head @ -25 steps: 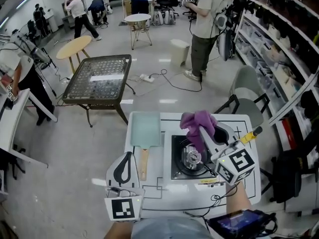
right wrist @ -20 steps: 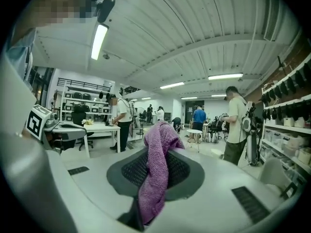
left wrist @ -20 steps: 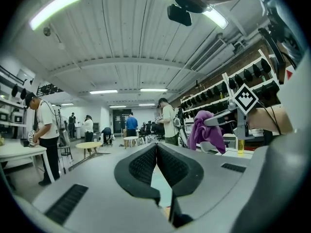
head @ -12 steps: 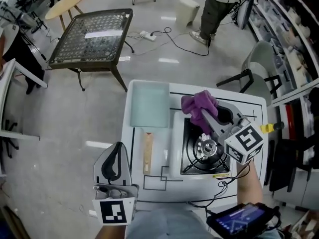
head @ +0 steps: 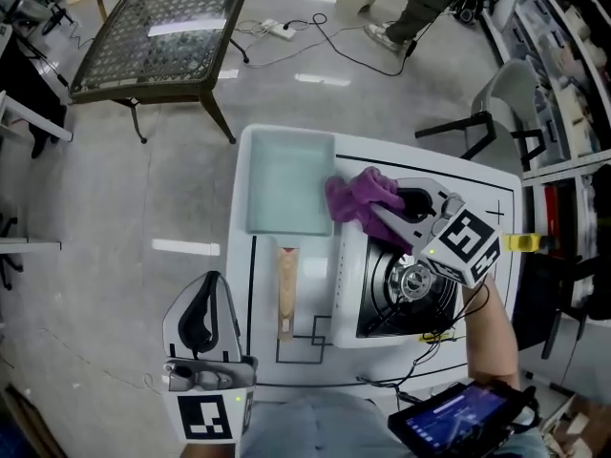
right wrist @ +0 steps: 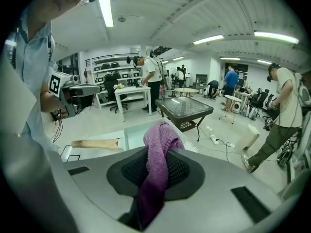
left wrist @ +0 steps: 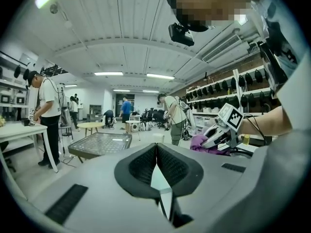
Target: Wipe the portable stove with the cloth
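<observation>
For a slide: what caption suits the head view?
Right gripper, shut on a purple cloth, at the portable stove's far-left corner; left gripper shut, empty.

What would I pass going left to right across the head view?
Left tool → pan → stove → yellow thing. The cloth overlaps pan and stove, so I skip it.
</observation>
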Tool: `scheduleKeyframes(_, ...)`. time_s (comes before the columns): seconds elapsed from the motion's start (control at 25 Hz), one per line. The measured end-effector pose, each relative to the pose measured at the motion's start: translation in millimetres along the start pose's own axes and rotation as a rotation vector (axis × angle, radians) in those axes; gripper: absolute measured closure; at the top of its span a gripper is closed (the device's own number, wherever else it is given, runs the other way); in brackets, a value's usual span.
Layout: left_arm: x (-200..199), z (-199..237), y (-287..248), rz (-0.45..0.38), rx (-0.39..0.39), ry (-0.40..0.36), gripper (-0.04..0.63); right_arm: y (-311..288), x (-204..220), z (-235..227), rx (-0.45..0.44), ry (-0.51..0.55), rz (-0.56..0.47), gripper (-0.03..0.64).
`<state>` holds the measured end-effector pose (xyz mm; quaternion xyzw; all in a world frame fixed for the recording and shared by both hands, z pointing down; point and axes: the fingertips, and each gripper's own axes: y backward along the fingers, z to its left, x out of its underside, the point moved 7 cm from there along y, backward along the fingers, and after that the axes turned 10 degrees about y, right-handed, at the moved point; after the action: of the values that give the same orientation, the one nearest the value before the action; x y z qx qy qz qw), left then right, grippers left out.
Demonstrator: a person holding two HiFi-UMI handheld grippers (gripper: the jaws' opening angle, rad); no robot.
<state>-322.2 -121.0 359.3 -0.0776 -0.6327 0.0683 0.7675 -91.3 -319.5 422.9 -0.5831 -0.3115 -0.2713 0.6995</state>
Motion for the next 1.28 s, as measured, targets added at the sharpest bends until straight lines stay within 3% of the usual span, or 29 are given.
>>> scheduleKeyframes(0.16, -2.0, 4.5, -7.6, -0.016, 0.017, 0.034, 0.575, -18.5, 1.7, 2.2, -0.08, 0.033, 0.056, 0.528)
scheduleKeyframes(0.48, 4.4, 7.2, -11.1, 0.006, 0.019, 0.057, 0.575, -27.4, 2.7, 0.6, -0.114, 0.076, 0.102, 0.528)
scheduleKeyframes(0.68, 19.1, 15.2, -2.1, 0.091, -0.008, 0.076, 0.575, -28.8, 4.1, 0.8, -0.124, 0.091, 0.124, 0.529)
scheduleKeyframes(0.96, 10.3, -14.4, -1.0, 0.074, -0.011, 0.038, 0.575, -13.2, 17.9, -9.5, -0.122, 0.105, 0.135, 0.531)
scheduleKeyframes(1.12, -0.9, -20.2, 14.6, 0.017, -0.021, 0.011, 0.575, -15.0, 13.4, 0.0, -0.138, 0.102, 0.149, 0.532)
scheduleKeyframes(1.28, -3.1, -39.5, 24.5, 0.031, -0.032, 0.008, 0.575, -6.1, 14.7, -8.7, -0.167, 0.11, 0.18, 0.531)
